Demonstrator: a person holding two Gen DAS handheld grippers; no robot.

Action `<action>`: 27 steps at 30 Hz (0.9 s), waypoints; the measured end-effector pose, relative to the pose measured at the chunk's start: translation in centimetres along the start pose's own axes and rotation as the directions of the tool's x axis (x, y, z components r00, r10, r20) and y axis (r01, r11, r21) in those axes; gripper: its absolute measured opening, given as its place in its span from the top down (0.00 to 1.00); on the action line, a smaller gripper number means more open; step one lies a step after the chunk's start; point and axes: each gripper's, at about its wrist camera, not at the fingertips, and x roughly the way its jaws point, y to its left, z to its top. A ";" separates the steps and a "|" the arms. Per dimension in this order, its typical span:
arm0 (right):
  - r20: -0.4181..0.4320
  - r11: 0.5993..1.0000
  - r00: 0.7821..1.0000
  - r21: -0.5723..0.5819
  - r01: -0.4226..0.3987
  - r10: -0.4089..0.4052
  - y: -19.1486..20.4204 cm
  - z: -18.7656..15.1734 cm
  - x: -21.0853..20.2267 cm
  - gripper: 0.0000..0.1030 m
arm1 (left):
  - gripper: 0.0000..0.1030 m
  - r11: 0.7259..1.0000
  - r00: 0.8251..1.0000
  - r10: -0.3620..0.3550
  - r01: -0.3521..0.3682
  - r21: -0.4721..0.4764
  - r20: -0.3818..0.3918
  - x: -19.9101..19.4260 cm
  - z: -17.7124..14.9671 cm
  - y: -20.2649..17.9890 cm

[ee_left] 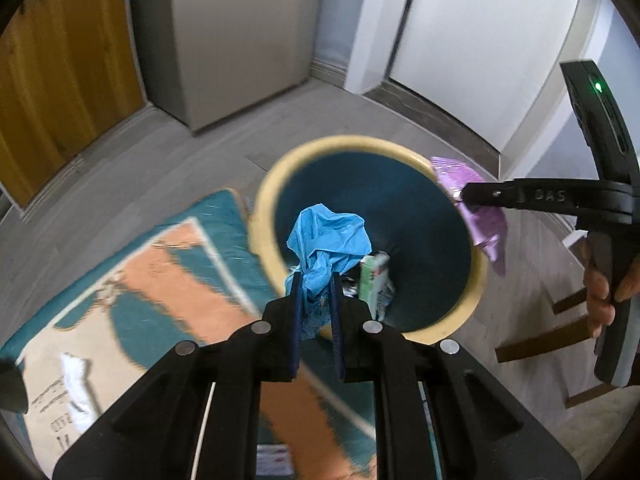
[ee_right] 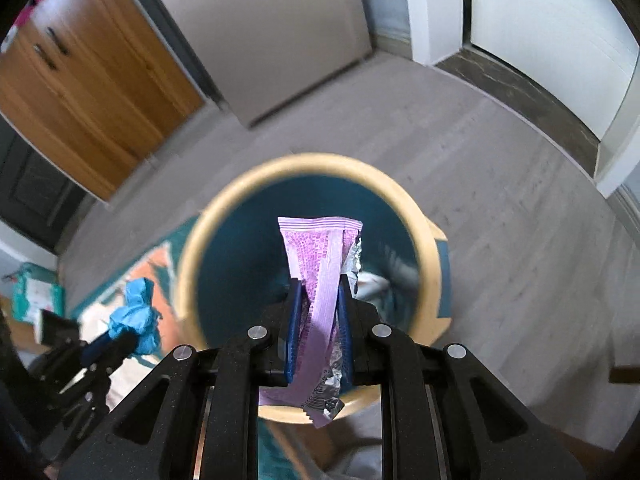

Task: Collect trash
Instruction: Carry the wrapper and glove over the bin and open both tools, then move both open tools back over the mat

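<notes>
The left gripper clamps a crumpled blue plastic bag at frame centre, above the round bin with its cream rim and teal interior. The right gripper clamps a flat purple foil-lined wrapper over the same bin. The bin stands on grey plank flooring beside a patterned rug. The bin's contents are blurred.
</notes>
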 end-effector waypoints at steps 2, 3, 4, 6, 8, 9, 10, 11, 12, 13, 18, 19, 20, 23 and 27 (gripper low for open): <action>0.000 1.000 1.000 -0.013 -0.008 0.008 -0.2 -0.1 0.3 0.82 | 0.89 1.000 1.000 -0.010 0.010 0.017 -0.009 1.0 -0.1 -1.0; 0.002 0.999 1.000 -0.031 -0.011 0.011 -0.2 -0.1 0.4 0.82 | 0.89 0.999 1.000 -0.011 0.011 0.039 -0.005 1.5 0.0 -1.7; 0.007 0.999 1.000 -0.042 -0.008 0.008 -0.3 0.0 0.4 0.82 | 0.89 0.998 1.000 -0.004 0.004 0.059 0.000 1.8 0.1 -2.2; 0.033 0.999 0.999 -0.046 -0.009 0.011 -0.5 -0.1 0.2 0.80 | 0.82 0.996 1.000 0.007 -0.008 0.084 0.015 2.2 0.2 -2.8; 0.059 1.000 0.998 -0.007 -0.026 0.026 -1.0 0.4 0.0 0.71 | 0.58 0.997 1.000 -0.003 0.002 0.077 0.024 2.2 0.1 -2.7; 0.069 0.999 0.997 0.012 -0.039 0.038 -1.1 0.5 -0.1 0.61 | 0.52 0.998 0.999 0.000 -0.002 0.066 0.033 2.1 0.1 -2.6; 0.074 0.999 0.996 0.022 -0.046 0.044 -1.0 0.6 -0.2 0.53 | 0.42 0.998 0.999 0.000 -0.003 0.061 0.040 2.0 0.1 -2.5; 0.077 0.998 0.996 0.027 -0.049 0.047 -0.9 0.7 -0.2 0.50 | 0.41 0.998 0.999 0.000 -0.002 0.058 0.048 1.8 0.1 -2.4; 0.076 0.999 0.996 0.024 -0.045 0.043 -0.8 0.7 -0.2 0.45 | 0.41 0.998 0.999 0.003 -0.006 0.059 0.049 1.7 0.1 -2.3; 0.074 0.999 0.996 0.019 -0.041 0.039 -0.7 0.8 -0.1 0.42 | 0.40 0.998 0.999 0.009 -0.011 0.061 0.047 1.6 0.0 -2.1; 0.080 0.999 0.996 0.023 -0.032 0.030 -0.1 0.9 -0.3 0.21 | 0.20 0.999 0.997 0.038 -0.039 0.013 0.060 0.2 -0.2 -0.6; 0.085 0.999 0.996 0.025 -0.033 0.030 0.1 0.9 -0.4 0.17 | 0.15 0.999 0.997 0.044 -0.044 0.001 0.063 -0.2 -0.2 -0.3; 0.090 0.999 0.995 0.028 -0.035 0.033 0.2 0.9 -0.6 0.14 | 0.10 0.999 0.996 0.052 -0.052 -0.007 0.067 -0.6 -0.2 0.0; 0.098 0.998 0.994 0.033 -0.049 0.046 0.8 0.7 -1.1 0.09 | 0.06 0.997 0.993 0.082 -0.080 -0.022 0.089 -2.1 -0.6 0.8; 0.098 0.999 0.994 -0.004 -0.040 0.041 2.5 0.3 -1.5 0.07 | 0.06 0.993 0.988 0.120 -0.117 -0.032 0.093 -4.1 -1.4 2.0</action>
